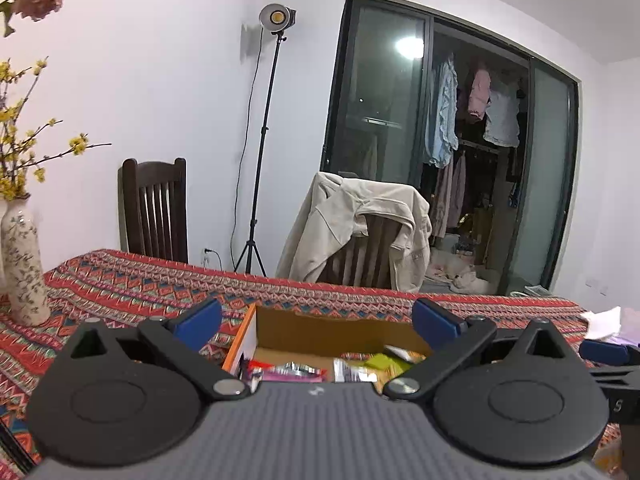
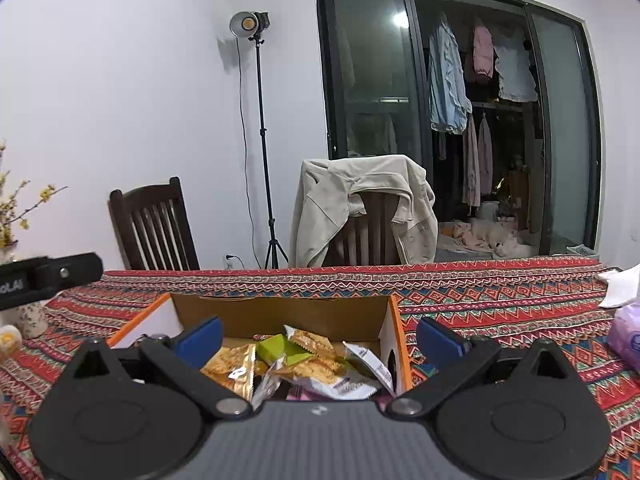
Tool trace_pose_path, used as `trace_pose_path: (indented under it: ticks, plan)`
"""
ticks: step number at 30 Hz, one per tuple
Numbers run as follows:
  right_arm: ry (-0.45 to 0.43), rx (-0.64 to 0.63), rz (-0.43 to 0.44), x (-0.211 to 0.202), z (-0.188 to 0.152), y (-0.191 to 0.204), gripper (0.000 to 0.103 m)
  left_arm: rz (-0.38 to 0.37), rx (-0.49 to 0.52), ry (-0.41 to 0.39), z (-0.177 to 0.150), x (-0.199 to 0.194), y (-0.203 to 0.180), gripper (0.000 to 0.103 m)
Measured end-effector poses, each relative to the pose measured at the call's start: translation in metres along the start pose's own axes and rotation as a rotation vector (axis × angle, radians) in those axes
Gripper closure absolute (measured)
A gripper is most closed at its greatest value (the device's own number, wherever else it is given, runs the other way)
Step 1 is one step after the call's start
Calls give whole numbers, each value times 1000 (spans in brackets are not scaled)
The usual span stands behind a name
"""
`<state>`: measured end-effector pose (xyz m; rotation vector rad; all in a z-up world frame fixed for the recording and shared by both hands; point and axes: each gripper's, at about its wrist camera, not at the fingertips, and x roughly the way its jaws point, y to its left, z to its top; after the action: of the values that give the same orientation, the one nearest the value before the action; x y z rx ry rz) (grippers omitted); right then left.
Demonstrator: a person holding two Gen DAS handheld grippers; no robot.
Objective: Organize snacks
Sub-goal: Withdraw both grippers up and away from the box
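- Left tongs (image 1: pixel 316 320) and right tongs (image 2: pixel 318 338) both stand wide apart, holding nothing.
- Cardboard box (image 2: pixel 280 312) on patterned woven tabletop (image 2: pixel 480 292) holds crinkly foil snack packets (image 2: pixel 316 364).
- Ceramic vase (image 1: pixel 24 264) stands left.

Box: open orange-edged cardboard box (image 2: pixel 280 312) just ahead of right gripper (image 2: pixel 320 340).
Snacks: foil snack packets (image 2: pixel 316 364) inside box.
Vase: floral ceramic vase (image 1: pixel 26 264) far left.

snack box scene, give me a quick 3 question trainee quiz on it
1. True or false: the cardboard box on the patterned tablecloth already holds snack packets.
2. What hangs over the chair behind the table: A) a beige jacket, B) a towel, C) a bag?
3. Fill in: both the left gripper and the right gripper have their fingers ____.

Key: 1 true; 2 A; 3 open
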<state>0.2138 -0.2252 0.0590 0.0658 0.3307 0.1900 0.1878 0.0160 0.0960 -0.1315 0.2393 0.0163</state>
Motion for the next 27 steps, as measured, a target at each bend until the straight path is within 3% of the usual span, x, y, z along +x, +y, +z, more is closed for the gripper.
trace_pose_path:
  ticks: [12, 27]
  plan:
    - [27, -20, 28, -85, -47, 2, 0, 6, 20, 65, -41, -75, 17, 0]
    - [142, -14, 52, -122, -102, 4, 0, -30, 40, 181, -106, -121, 22, 0]
